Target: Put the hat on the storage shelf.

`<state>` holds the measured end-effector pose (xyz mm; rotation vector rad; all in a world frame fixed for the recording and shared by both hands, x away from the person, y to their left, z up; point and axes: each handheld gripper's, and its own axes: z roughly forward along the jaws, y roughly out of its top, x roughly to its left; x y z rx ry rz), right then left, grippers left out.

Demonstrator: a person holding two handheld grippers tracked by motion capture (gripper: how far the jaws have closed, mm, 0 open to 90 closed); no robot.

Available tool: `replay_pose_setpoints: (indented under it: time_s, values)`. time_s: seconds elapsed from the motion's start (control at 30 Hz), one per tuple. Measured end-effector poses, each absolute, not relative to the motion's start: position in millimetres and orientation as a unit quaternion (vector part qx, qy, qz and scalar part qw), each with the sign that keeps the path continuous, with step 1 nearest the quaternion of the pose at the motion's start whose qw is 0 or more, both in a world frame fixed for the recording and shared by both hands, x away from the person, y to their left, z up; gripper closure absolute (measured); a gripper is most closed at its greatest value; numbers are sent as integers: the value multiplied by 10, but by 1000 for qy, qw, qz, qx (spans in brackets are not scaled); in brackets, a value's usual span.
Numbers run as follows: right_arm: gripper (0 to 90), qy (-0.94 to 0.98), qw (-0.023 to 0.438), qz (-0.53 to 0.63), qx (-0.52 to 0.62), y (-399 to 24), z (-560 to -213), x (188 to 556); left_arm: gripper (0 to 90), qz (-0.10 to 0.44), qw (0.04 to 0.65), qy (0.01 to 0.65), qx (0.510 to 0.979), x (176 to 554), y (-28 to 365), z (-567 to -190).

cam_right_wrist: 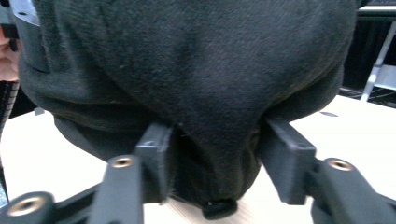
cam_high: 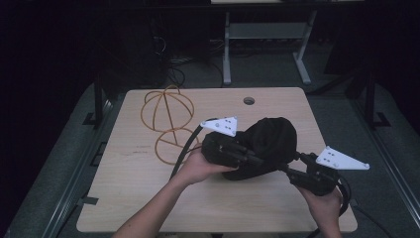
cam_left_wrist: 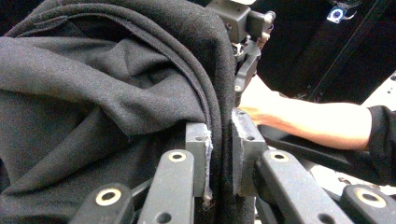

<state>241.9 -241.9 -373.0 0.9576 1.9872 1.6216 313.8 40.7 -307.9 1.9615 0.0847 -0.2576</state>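
On the light wooden table [cam_high: 148, 198] a black knit cap [cam_high: 270, 144] sits bunched up right of centre, held between the two handheld grippers. The left gripper [cam_high: 247, 157] comes at it from the left side in the high view, with a bare hand [cam_high: 198, 166] wrapped around its body. In the left gripper view its two pale pads [cam_left_wrist: 198, 149] are pressed nearly together on a doubled fold of the cap's edge [cam_left_wrist: 219, 116], so the fabric is pinched flat between them.

The right gripper [cam_high: 292, 166] reaches in from the lower right, held by the other hand [cam_high: 324, 206], with its grey three-cornered plate [cam_high: 341, 159] on top. In the right gripper view its black jaws stand partly apart, one on each side of a thick bulge of the cap [cam_right_wrist: 210, 140]. The fabric fills the gap and touches both pads, which squeeze the bunch where it narrows. The bottom of the cap hangs just above the tabletop [cam_right_wrist: 355, 135] there.

An orange wire-frame sphere [cam_high: 167, 110] and a smaller orange ring [cam_high: 173, 144] lie on the far left part of the table, well apart from the cap. A round hole [cam_high: 249, 101] is at the table's far edge
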Motion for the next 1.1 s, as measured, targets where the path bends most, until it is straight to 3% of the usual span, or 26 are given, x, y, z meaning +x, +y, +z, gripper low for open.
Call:
replay_pose_setpoints:
  time_s: [0.2, 0.27, 0.63, 1.1]
  values:
    - [791, 709, 208, 584, 336, -2397, -3705, 2400, 795, -109, 552, 42, 825, 3153, 434, -3076]
    - [829, 709, 210, 585, 334, -2397, -3699, 2391, 793, -109, 555, 44, 824, 3160, 445, -3078]
    - [857, 707, 213, 589, 327, -2392, -3574, 2377, 752, -95, 556, 56, 824, 3191, 552, -3070]
    - [865, 721, 218, 590, 290, -2282, -3161, 2487, 594, -33, 551, 81, 830, 3239, 830, -2989]
